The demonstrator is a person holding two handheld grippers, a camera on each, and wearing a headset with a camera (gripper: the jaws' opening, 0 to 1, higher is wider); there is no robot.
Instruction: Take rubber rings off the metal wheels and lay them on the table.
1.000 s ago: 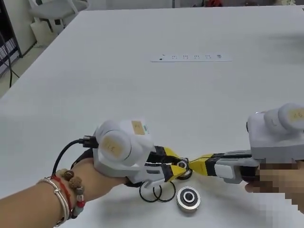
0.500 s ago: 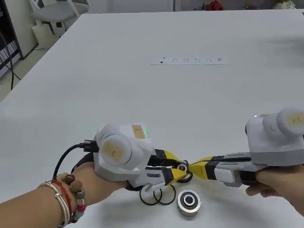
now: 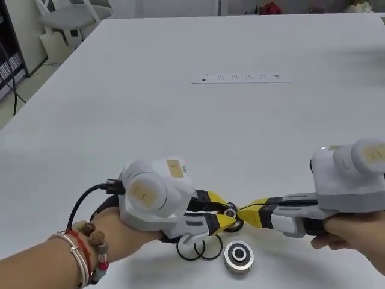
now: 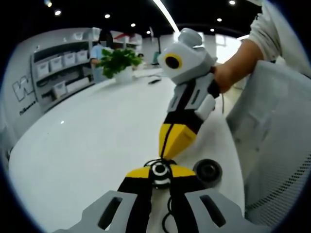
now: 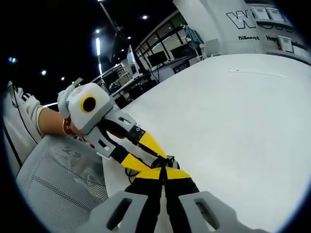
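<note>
Near the table (image 3: 180, 132) edge, left tool (image 3: 227, 215) clamping metal wheel (image 4: 160, 171), right tool (image 3: 244, 212) pinched shut against its rim.

Open-plan office, one large white desk (image 3: 150, 90), artificial light.

The desk surface is matte white and runs to the far edge of the head view; a white power strip (image 3: 242, 77) lies flat on it, well back. A white chair (image 3: 66, 12) stands beyond the far left corner, over pale flooring (image 3: 24, 84). The left gripper view shows white wall shelving (image 4: 58, 73) stocked with bins, a potted plant (image 4: 116, 60) near it, a grey mesh chair back (image 4: 272, 145) close by, and a ceiling light strip (image 4: 165, 14) with round spotlights. The right gripper view shows dark wall lettering (image 5: 248, 18) and a row of monitors (image 5: 165, 56).
</note>
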